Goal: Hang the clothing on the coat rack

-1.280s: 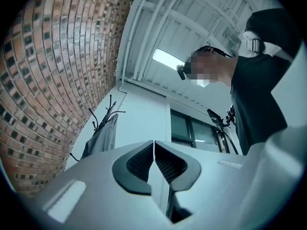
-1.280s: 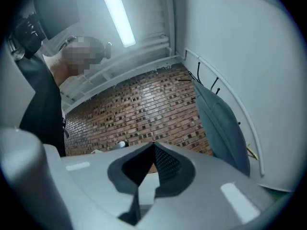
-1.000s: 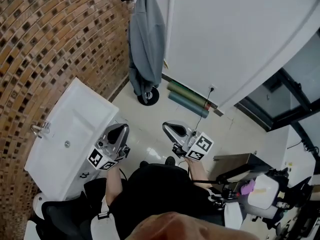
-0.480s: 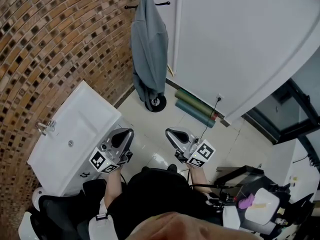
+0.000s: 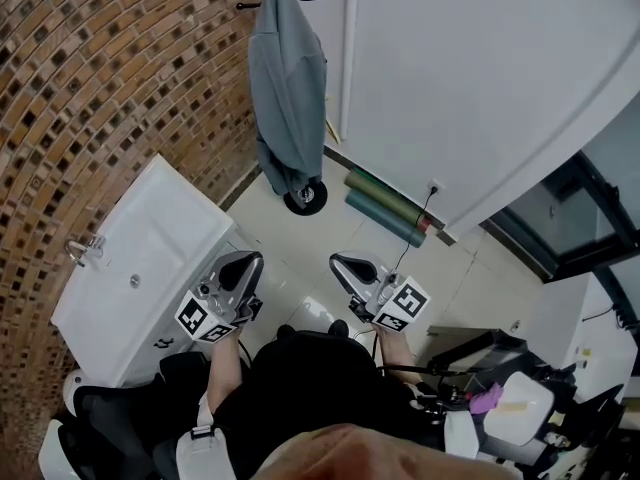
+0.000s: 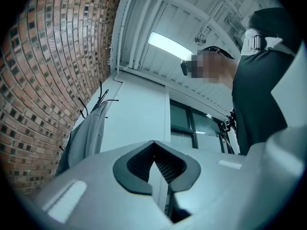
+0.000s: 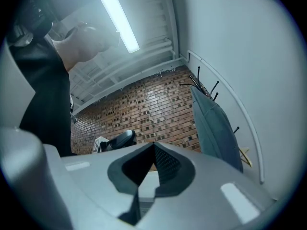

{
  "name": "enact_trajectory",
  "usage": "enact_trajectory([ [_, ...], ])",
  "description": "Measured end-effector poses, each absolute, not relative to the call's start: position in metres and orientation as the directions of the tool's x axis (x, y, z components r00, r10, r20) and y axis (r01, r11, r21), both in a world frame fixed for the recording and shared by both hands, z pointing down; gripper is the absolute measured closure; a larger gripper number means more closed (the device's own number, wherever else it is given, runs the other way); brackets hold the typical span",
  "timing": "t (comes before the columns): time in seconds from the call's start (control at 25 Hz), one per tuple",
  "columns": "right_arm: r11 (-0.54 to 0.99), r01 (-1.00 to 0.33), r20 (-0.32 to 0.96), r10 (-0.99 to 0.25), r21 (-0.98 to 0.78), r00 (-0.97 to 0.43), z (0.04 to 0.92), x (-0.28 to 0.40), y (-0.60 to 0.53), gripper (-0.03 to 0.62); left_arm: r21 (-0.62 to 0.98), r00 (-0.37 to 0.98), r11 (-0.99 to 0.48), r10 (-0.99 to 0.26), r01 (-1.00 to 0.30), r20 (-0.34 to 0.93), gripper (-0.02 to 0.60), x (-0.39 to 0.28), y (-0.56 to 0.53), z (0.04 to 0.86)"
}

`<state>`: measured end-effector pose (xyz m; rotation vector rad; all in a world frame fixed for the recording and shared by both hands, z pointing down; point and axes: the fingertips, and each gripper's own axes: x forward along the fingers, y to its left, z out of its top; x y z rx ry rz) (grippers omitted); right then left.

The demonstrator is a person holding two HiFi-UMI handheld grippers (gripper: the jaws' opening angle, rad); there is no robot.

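**Grey garment on the rack, both grippers empty and shut**

The grey garment (image 5: 287, 78) is up on the coat rack (image 5: 306, 197). It drapes from the black hooks at the top of the head view down almost to the rack's round black base on the pale floor. The rack stands in the corner, with the brick wall (image 5: 100, 88) on its left and the white wall panel (image 5: 480, 68) on its right.

Just right of the base, two green rolls (image 5: 385, 206) lie along the foot of the white panel. Against the brick wall sits a white sink (image 5: 150, 258), with its tap (image 5: 83, 251) at the wall side.

Nearer the person, the left gripper (image 5: 245, 264) hovers beside the sink's corner, well apart from the garment. Its own view shows the jaws pressed together with nothing between them. The garment (image 6: 84, 135) hangs off to the left in that view.

The right gripper (image 5: 343, 265) is level with the left one, a gap of floor between the two. Its jaws are closed on nothing too. In its view the garment (image 7: 216, 128) hangs at the right, and the left gripper (image 7: 117, 140) shows against the brickwork.

Both point towards the rack, and neither touches the cloth.
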<state>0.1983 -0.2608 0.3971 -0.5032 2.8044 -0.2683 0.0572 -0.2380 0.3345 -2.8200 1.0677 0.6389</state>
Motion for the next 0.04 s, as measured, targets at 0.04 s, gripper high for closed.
enact_trajectory([
  [0.04, 0.923, -0.312, -0.238, -0.363, -0.225, -0.901, 0.3964, 0.2006, -0.2623, 0.592, 0.088, 0.673, -0.758, -0.621, -0.647, -0.402, 0.578, 0.0589, -0.2399, 0.3342],
])
